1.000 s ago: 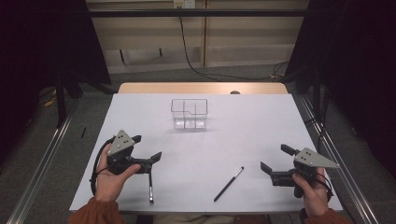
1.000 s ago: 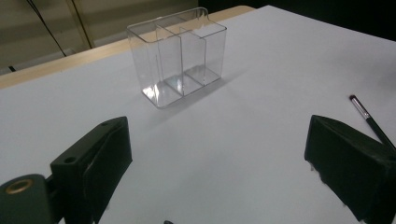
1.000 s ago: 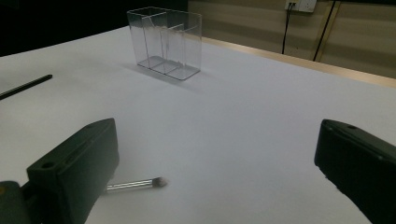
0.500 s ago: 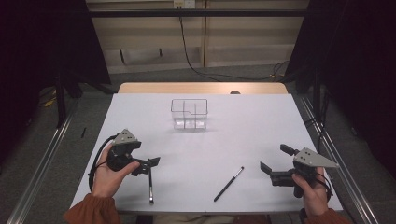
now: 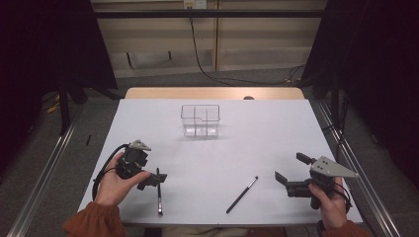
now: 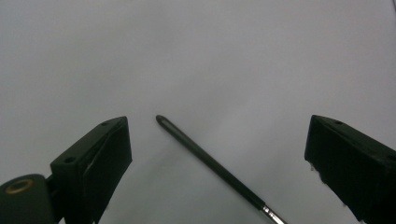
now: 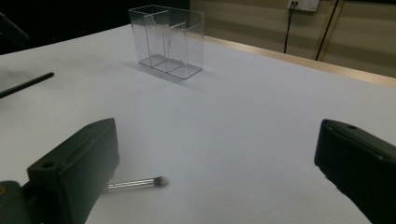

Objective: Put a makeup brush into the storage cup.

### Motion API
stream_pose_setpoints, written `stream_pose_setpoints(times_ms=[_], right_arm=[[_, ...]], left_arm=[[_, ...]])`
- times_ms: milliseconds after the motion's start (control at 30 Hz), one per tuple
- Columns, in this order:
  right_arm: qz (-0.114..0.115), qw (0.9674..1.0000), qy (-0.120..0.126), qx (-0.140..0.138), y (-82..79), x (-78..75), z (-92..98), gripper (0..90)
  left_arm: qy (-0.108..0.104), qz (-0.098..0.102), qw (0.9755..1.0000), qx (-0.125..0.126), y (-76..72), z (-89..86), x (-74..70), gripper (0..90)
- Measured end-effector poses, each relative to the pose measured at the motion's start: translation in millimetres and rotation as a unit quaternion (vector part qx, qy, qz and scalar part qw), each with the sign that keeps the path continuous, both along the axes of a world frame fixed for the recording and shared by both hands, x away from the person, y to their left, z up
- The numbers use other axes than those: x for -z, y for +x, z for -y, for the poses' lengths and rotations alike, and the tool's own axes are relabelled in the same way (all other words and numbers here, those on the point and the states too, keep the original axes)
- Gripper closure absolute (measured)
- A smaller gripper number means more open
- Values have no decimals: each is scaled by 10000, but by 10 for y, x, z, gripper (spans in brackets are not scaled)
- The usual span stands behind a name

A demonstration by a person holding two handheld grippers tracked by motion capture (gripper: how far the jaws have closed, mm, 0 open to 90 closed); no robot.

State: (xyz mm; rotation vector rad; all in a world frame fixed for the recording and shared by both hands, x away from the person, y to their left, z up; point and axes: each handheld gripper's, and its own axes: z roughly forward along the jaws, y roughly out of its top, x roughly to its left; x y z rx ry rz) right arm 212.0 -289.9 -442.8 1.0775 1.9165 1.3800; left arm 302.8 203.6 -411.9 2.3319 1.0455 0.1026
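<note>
A: So, what lies nearest the table's front edge?

B: Seen from above, the left gripper point(image 5: 152, 180) sits at about seven o'clock on the white table point(image 5: 257, 128), tipped down over a dark pen point(image 5: 159, 192) that lies flat, running from six to twelve o'clock. In the left gripper view the jaws stand released, wide apart, and that pen point(image 6: 212, 165) lies on the sheet between them, touching neither; its rounded end points to ten o'clock and its metal part runs off at five.

A: And the other side?

B: The right gripper point(image 5: 291, 169) is at about four o'clock, held level, jaws likewise released with nothing between them. A second pen point(image 5: 242, 194) lies just to its nine o'clock, slanted toward one o'clock. In the right gripper view its silver tip point(image 7: 135, 184) peeks out beside the left jaw.

A: Farther out?

B: A clear divided box point(image 5: 200, 120) stands upright toward twelve o'clock, well apart from both grippers and pens.
</note>
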Motion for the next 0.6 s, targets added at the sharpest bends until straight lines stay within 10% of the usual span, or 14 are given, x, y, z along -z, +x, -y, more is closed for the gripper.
stream_pose_setpoints(times_ms=[600], right_arm=[[-37, 10000, -35, -6, 5, 8, -6, 0]], left_arm=[[829, -754, 9936, -151, -14, 95, 118, 126]])
